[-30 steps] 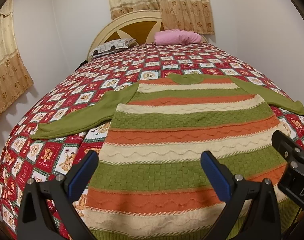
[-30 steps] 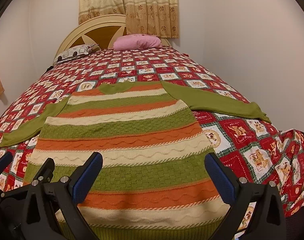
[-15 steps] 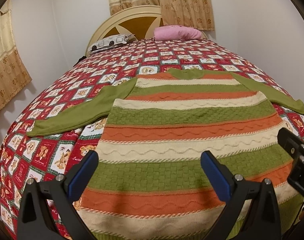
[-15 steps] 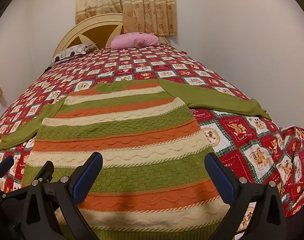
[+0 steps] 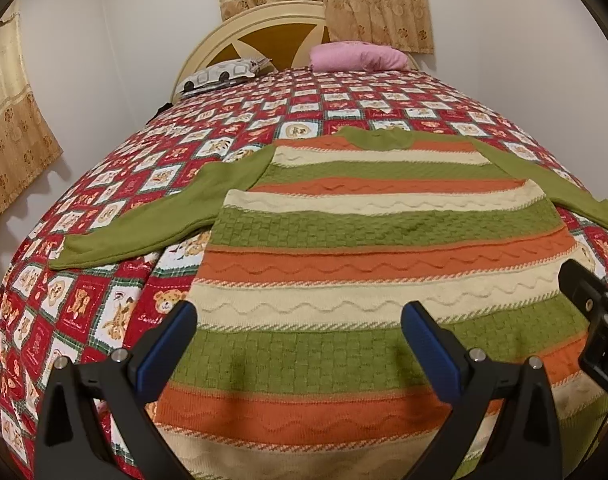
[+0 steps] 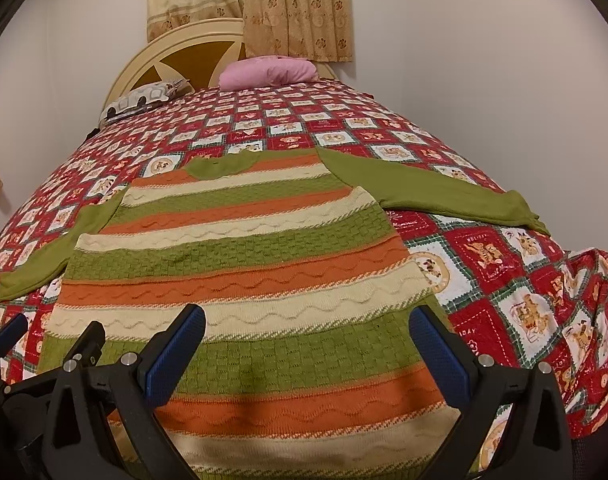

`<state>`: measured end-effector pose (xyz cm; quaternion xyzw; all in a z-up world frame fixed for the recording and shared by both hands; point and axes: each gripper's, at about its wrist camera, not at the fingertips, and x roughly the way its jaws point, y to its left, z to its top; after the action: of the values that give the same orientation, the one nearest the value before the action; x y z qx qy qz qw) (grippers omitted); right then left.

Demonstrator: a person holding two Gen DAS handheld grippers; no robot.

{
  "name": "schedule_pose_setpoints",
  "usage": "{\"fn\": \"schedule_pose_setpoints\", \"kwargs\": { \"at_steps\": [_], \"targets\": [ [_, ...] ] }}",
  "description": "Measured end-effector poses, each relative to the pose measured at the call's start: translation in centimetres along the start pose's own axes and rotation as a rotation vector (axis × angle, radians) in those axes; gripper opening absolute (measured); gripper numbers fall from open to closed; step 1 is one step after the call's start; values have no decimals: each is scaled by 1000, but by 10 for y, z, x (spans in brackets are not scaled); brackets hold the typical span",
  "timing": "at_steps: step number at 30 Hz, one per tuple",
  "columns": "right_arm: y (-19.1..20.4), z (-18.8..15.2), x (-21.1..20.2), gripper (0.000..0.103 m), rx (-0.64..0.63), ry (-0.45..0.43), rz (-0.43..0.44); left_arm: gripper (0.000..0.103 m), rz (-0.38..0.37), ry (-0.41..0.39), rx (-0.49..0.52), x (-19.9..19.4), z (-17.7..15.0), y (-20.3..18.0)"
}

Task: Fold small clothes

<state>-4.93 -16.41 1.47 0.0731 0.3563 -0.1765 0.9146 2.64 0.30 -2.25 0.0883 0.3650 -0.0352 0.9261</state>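
So the striped sweater is lying flat on the bed, hem nearest the cameras, both green sleeves spread out sideways over the teddy-bear quilt. Left tool hangs over the hem with its blue pads wide apart, nothing between them. Right tool is the same, spread wide and empty above the lower stripes. A pink pillow sits up by the headboard.
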Motion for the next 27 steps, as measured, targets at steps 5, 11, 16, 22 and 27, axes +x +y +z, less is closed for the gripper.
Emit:
{"fn": "schedule_pose_setpoints", "kwargs": {
  "at_steps": [5,11,16,22,27],
  "targets": [
    [1,0,4,102,0,9,3,103,0,7,1,4,0,1],
    [2,-1,6,102,-5,12,4,103,0,14,-2,7,0,1],
    [3,0,9,102,-5,15,4,103,-1,19,-3,9,0,1],
    [1,2,11,102,-3,14,2,103,-1,26,-7,13,2,2],
    [-1,7,18,102,0,27,-3,103,2,42,-8,21,6,2]
  ]
}}
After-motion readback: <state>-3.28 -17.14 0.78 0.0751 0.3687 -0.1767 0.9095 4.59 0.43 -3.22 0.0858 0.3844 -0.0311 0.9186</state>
